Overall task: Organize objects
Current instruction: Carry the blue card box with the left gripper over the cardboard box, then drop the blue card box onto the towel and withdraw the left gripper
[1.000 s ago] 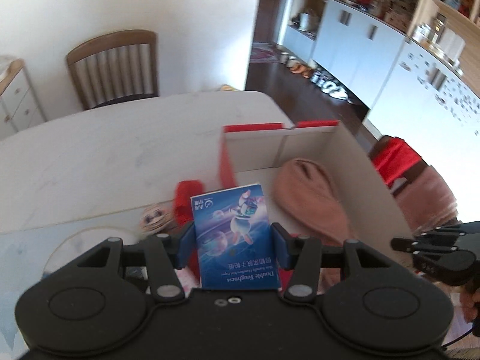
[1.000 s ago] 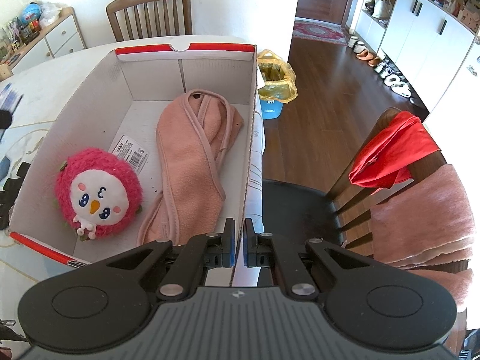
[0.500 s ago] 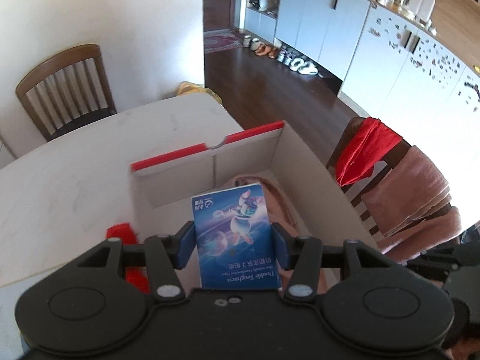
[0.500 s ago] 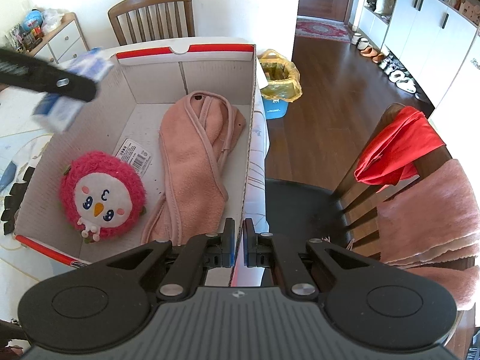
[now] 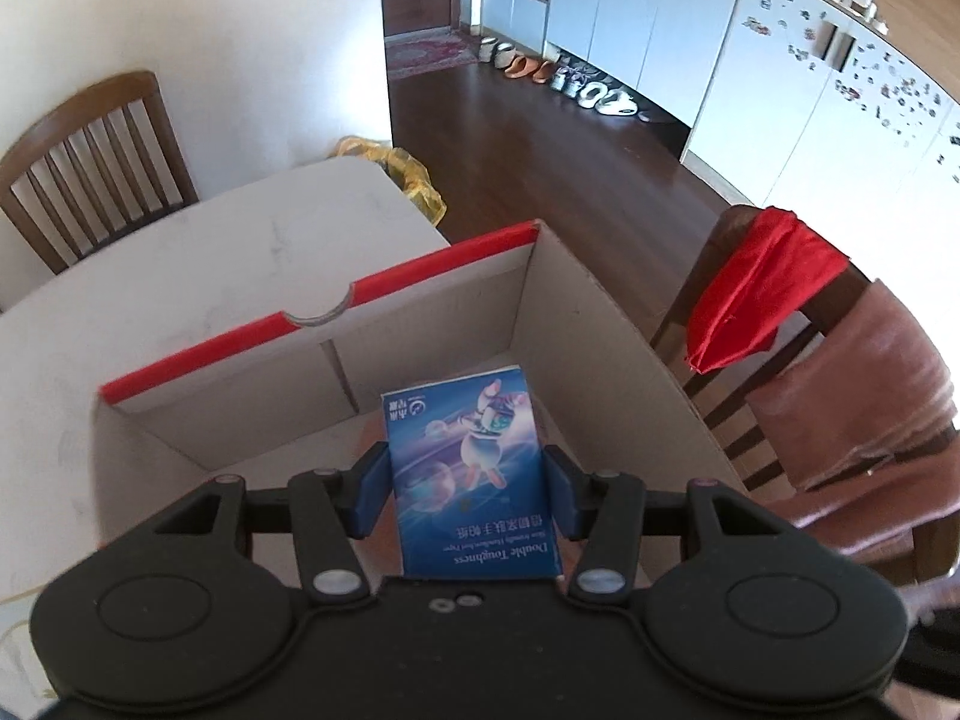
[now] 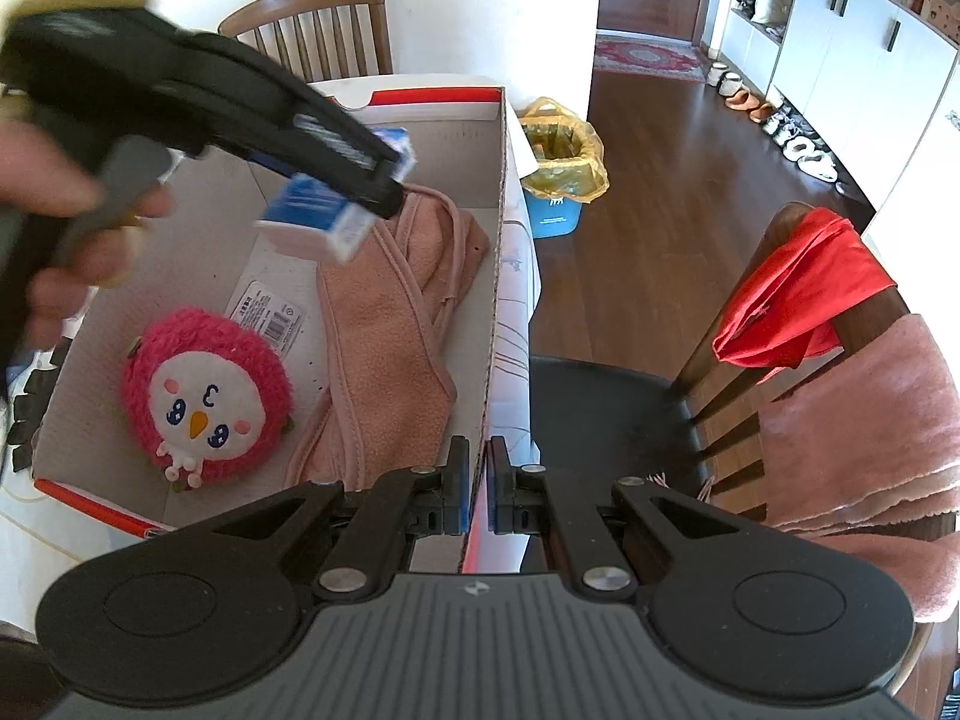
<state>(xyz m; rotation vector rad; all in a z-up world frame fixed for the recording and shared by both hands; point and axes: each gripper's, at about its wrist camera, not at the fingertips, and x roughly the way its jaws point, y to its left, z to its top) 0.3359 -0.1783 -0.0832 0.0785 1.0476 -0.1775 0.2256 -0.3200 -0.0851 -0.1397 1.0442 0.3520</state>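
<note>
L gripper (image 5: pixel 467 495) is clamped on a blue tissue pack (image 5: pixel 471 471), pads pressing both its sides, pack upright w/ print upside down. From the R wrist view the same pack (image 6: pixel 336 192) hangs above the inside of the cardboard box (image 6: pixel 498 276), over its far half, not touching the floor of it; a hand (image 6: pixel 66 228) squeezes the handle at left. R gripper (image 6: pixel 477 489) is closed, nothing between the pads, sitting just over the box's near right corner. In the box: pink plush toy (image 6: pixel 207 399) near-left, a barcode label (image 6: pixel 267 315) just behind it, pink towel (image 6: pixel 396 324) along the right side. Box has red rims and sits on a white table (image 5: pixel 198 258). Right of the table: chair w/ red cloth (image 6: pixel 798 294) and pink towels over its back. Farther off, a bin w/ yellow bag (image 6: pixel 561 162), a wooden chair (image 6: pixel 318 30) by the wall, shoes along the cabinets.
</note>
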